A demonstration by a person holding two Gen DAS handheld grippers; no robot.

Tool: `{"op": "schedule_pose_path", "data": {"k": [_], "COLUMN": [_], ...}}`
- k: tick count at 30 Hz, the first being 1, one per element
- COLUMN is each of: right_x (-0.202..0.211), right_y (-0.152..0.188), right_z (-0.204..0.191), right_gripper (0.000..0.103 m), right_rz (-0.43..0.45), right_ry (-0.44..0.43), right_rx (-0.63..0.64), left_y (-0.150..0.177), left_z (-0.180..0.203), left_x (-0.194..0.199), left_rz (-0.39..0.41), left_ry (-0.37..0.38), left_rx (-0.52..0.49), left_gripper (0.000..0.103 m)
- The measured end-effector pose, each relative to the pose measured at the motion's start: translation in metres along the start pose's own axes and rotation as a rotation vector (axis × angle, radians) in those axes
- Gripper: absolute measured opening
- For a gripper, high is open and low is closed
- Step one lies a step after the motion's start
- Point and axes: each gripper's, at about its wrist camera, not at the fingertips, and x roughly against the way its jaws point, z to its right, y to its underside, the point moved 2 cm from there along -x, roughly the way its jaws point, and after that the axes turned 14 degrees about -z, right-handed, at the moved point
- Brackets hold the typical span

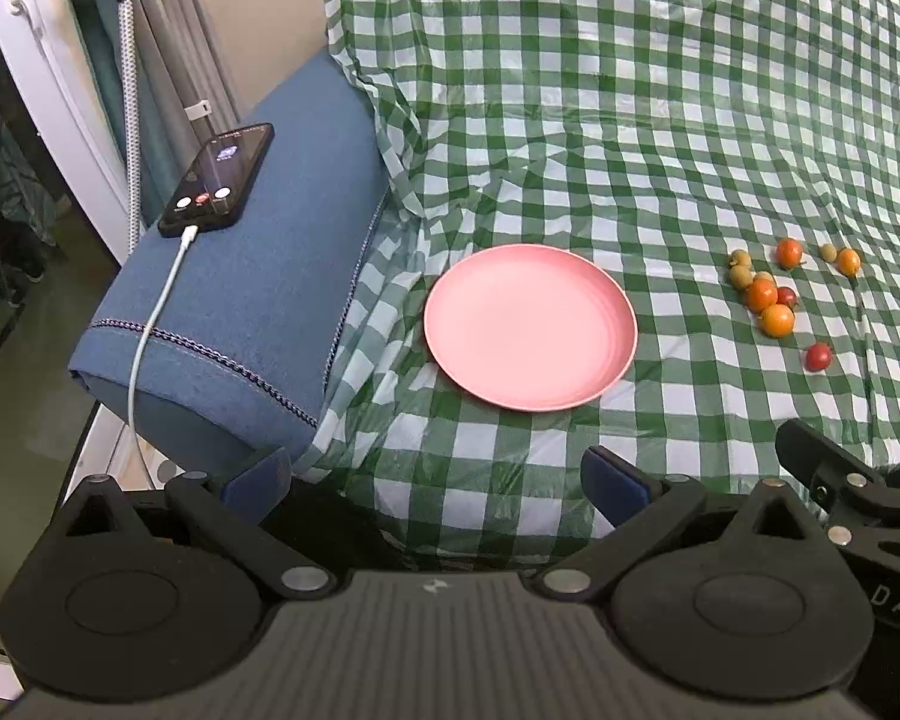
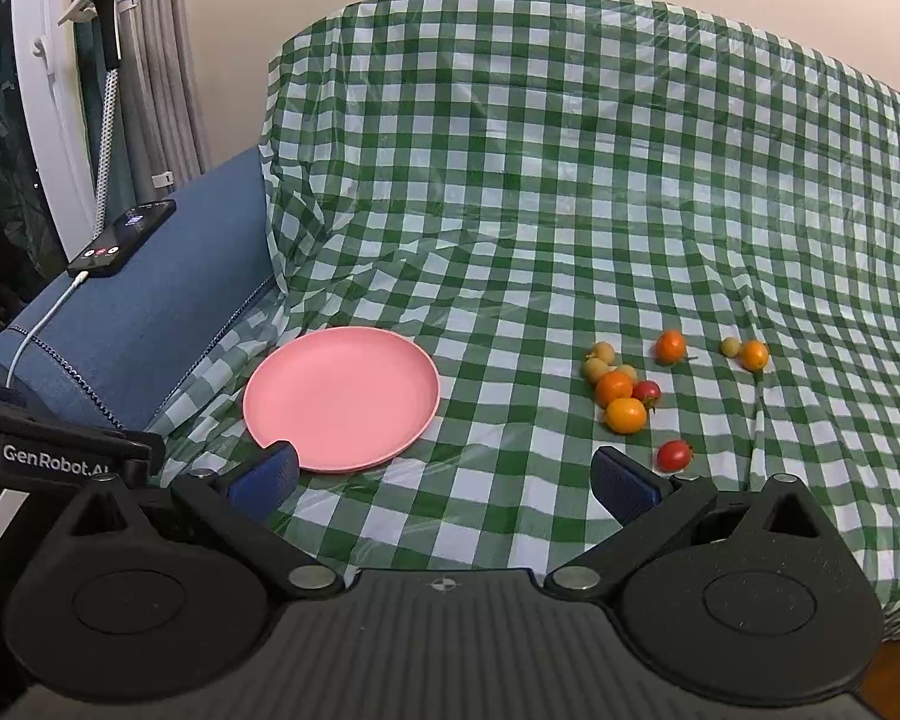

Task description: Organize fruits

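Small round fruits (image 2: 625, 387), red, orange, yellow

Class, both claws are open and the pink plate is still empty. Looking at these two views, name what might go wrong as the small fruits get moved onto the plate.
1. The small fruits are round and lie on a wrinkled checked cloth; a nudge may send them rolling.
2. Several touch in a cluster, so the right claw may bump neighbours.
3. The pink plate is shallow; dropped fruit might roll off.

A home: blue sofa armrest (image 1: 234, 300), curtains (image 2: 162, 60), checked cloth (image 2: 570, 180).
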Motion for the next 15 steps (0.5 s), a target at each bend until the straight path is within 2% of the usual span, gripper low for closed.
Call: {"op": "schedule_pose_path", "data": {"k": [6,10,15], "right_x": [0.0,0.009,0.014], "right_y": [-0.003,0.0,0.002], "right_z": [0.004,0.001,0.003], "right_gripper": [0.102,0.103,0.102], "right_rz": [-0.009,0.023,0.001], "right_ry": [-0.02,-0.019,-0.022], "right_rx": [0.003,0.017,-0.001], "left_y": [0.002,0.006,0.012], "left_z": [-0.001,-0.003,-0.001], "left_x": [0.009,0.012,0.019], "left_rz": [0.014,0.003,0.016], "left_ry": [-0.02,-0.021,0.011], "left_rx": [0.008,0.015,0.01], "left_gripper": [0.103,0.103,0.103]}}
